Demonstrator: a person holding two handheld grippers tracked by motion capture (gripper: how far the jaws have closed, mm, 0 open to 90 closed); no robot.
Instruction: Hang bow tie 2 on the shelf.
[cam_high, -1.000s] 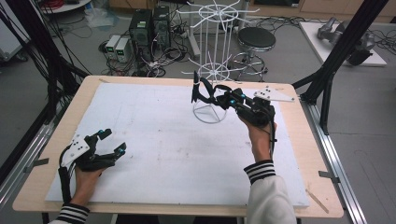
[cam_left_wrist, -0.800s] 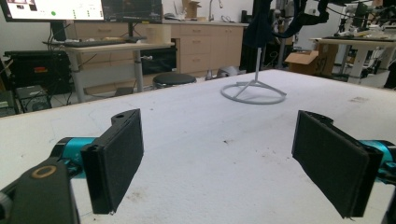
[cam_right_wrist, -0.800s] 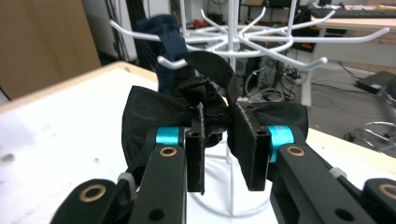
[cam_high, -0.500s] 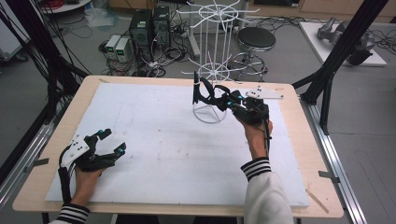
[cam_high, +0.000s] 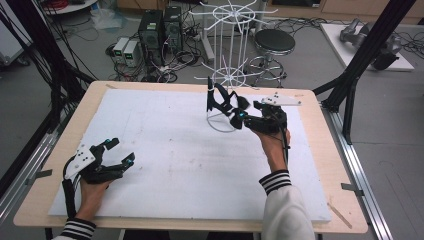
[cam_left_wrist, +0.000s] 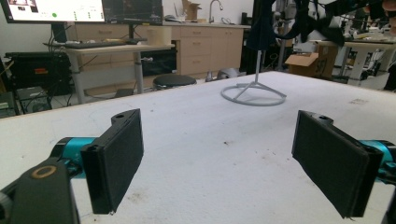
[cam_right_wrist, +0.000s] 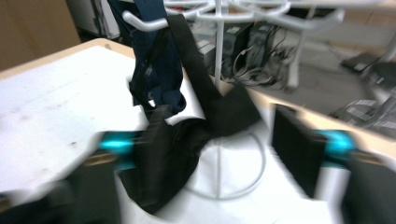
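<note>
**Right jaws part beside the dark cloth on the white rack**

The right gripper (cam_high: 240, 116) has just been opening its jaws; in the right gripper view they stand apart, with the black cloth (cam_right_wrist: 173, 154) lying against the left pad and free of the right one. That cloth hangs from a hook of the white wire rack (cam_high: 227, 75), next to a dark blue piece (cam_right_wrist: 156, 60). The rack's ring base sits on the white mat (cam_high: 165, 160) near the table's far edge. The right hand (cam_high: 272, 142) reaches forward with the forearm stretched out, its striped cuff over the mat, and the gripper points left towards the rack.

The left gripper (cam_high: 122, 155) has its jaws wide with nothing between them. The left hand rests low at the near left corner, well apart from the rack.
</note>
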